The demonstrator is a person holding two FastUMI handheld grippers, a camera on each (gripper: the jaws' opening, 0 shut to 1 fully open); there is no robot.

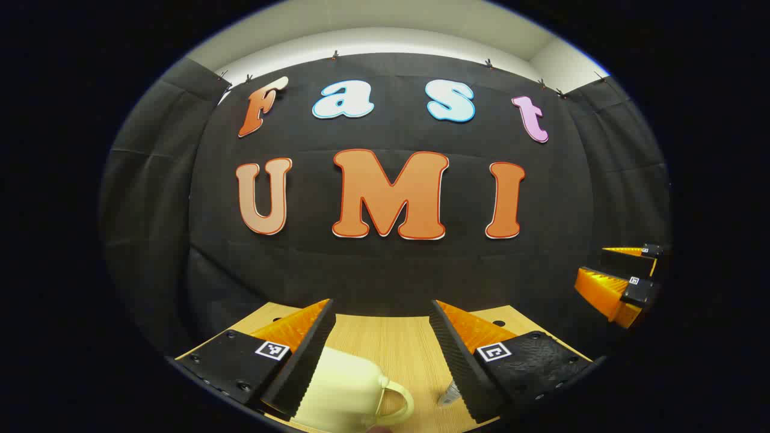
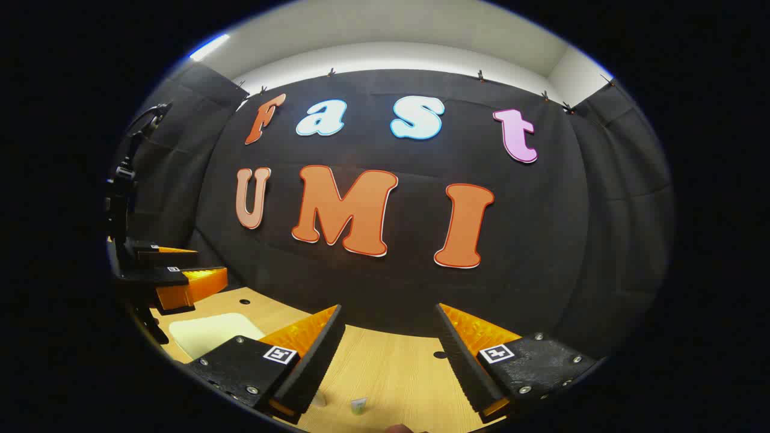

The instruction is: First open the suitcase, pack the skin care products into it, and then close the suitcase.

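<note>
The small pale cream-yellow hard-shell suitcase with a looped handle of the same colour lies on the light wooden table, closed as far as can be told, its handle pointing to the right in the left gripper view. It sits low between the fingers of the left hand-held gripper, closer to the left finger, which overlaps its edge; whether that finger touches the shell cannot be told. The left hand-held gripper stands wide apart and holds nothing. Just beside its right finger, a small grey-silver tube tip rests on the table, partly hidden. Far to the right in this view, the right hand-held gripper hangs above the table edge. The right gripper view gives a different side: the right hand-held gripper is also spread wide and empty, over bare wood. Between its fingers at the bottom stands a small pale container with a green base, and a whitish item peeks out beside the left finger, too hidden to identify. To the left in that view, the flat top of the suitcase shows as a pale rounded panel, with the left hand-held gripper above it. The suitcase's inside cannot be seen, so its contents cannot be told.
</note>
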